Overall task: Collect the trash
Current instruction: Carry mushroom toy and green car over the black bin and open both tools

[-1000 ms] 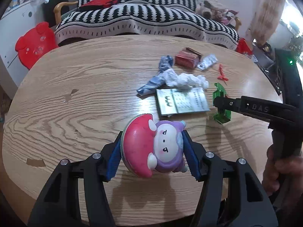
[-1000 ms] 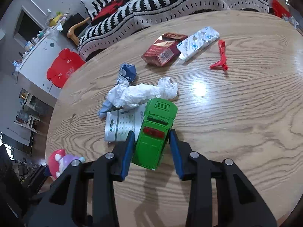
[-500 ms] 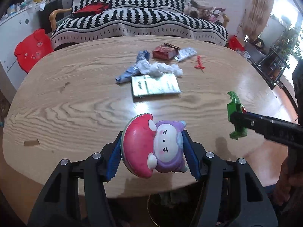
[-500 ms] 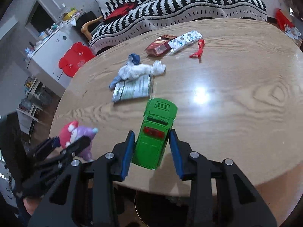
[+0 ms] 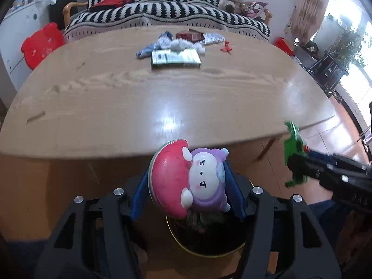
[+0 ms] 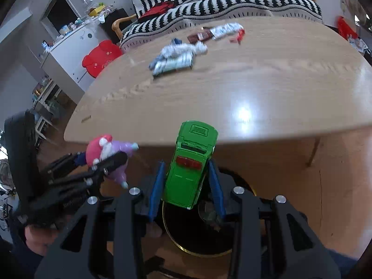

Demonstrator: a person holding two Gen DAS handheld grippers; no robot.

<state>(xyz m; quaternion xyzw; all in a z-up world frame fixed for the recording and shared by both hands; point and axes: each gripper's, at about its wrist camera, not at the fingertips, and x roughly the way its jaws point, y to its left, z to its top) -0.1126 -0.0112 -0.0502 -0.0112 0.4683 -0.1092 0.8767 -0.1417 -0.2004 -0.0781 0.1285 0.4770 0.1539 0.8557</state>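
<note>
My left gripper (image 5: 186, 186) is shut on a pink and purple mushroom toy (image 5: 186, 179), held off the near edge of the wooden table (image 5: 139, 97) above a dark round bin (image 5: 204, 244) with a gold rim. My right gripper (image 6: 186, 181) is shut on a green toy car (image 6: 189, 162), also over the bin (image 6: 197, 234). The car (image 5: 294, 155) shows at the right of the left wrist view, the mushroom toy (image 6: 107, 151) at the left of the right wrist view. Far back on the table lie a booklet (image 5: 175, 57), crumpled white paper (image 5: 183, 45), a red box (image 5: 189, 35) and wrappers.
A striped sofa (image 5: 162, 21) stands behind the table. A red bear-shaped stool (image 5: 39, 44) and a white cabinet (image 6: 69, 46) are at the left. A small red clip (image 5: 226, 47) lies by the litter. A table leg (image 6: 312, 153) stands right of the bin.
Both grippers have pulled back from over the table to beyond its near edge, toys still gripped. The bin has come into view beneath them, and the litter now looks farther away.
</note>
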